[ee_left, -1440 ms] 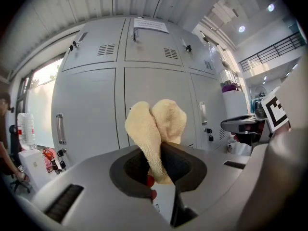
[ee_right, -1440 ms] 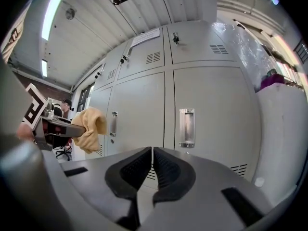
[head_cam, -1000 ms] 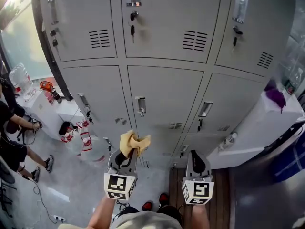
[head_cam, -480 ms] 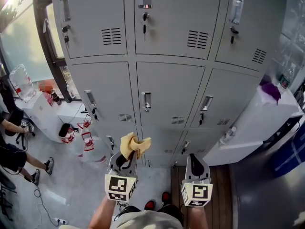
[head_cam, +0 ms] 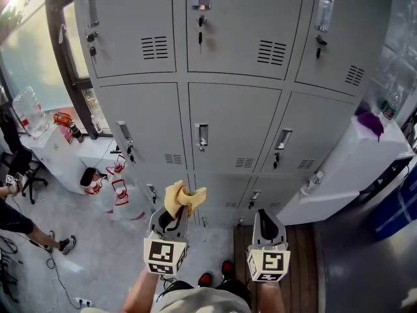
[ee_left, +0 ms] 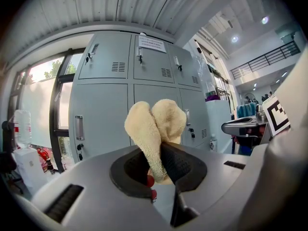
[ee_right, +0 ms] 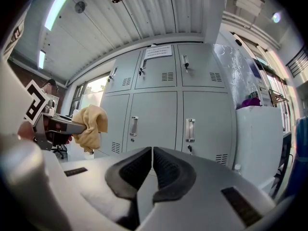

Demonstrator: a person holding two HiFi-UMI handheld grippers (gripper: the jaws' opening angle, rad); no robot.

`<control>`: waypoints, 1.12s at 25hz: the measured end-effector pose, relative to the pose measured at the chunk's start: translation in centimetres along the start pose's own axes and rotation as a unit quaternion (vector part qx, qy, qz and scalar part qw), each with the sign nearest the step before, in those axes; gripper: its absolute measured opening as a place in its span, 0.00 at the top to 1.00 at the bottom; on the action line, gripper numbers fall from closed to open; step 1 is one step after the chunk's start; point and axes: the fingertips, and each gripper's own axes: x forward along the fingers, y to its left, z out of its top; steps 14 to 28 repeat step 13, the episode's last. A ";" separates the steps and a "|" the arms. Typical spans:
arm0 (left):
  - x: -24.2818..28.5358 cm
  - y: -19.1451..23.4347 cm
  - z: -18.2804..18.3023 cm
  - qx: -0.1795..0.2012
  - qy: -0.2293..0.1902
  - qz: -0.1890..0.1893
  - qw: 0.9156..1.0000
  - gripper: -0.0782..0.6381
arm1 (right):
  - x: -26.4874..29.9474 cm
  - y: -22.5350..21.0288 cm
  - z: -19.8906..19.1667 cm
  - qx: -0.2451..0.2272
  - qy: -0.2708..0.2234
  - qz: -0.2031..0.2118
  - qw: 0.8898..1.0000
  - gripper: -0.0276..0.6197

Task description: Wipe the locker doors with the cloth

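Grey metal locker doors (head_cam: 231, 129) fill the wall ahead in rows, each with a handle and vent slots. My left gripper (head_cam: 174, 214) is shut on a crumpled yellow cloth (head_cam: 183, 197), which sticks up out of its jaws (ee_left: 156, 129) and stays short of the doors. My right gripper (head_cam: 267, 220) hangs beside it, jaws shut and empty (ee_right: 151, 154). From the right gripper view the cloth (ee_right: 90, 126) shows at the left, with the lockers (ee_right: 163, 114) behind. Both grippers are held low, away from the door surfaces.
A white cabinet (head_cam: 352, 175) with a purple thing on top stands at the right of the lockers. Left, by the window, are a white table (head_cam: 58, 149), a water jug (head_cam: 29, 109), red-white items on the floor and a person's legs (head_cam: 26, 220).
The head view has tilted so the lockers sit a little lower and straighter in frame. Both grippers and the cloth keep their places. The person at the left has shifted.
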 end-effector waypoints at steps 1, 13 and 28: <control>0.0 0.0 0.0 0.000 0.000 0.000 1.000 0.78 | 0.0 0.0 0.0 -0.001 0.001 0.001 1.000 0.92; -0.3 0.7 0.2 -0.001 -0.003 0.002 1.000 0.78 | 0.2 1.1 0.8 -0.006 -0.012 0.010 1.000 0.92; -0.3 0.7 0.2 -0.001 -0.003 0.002 1.000 0.78 | 0.2 1.1 0.8 -0.006 -0.012 0.010 1.000 0.92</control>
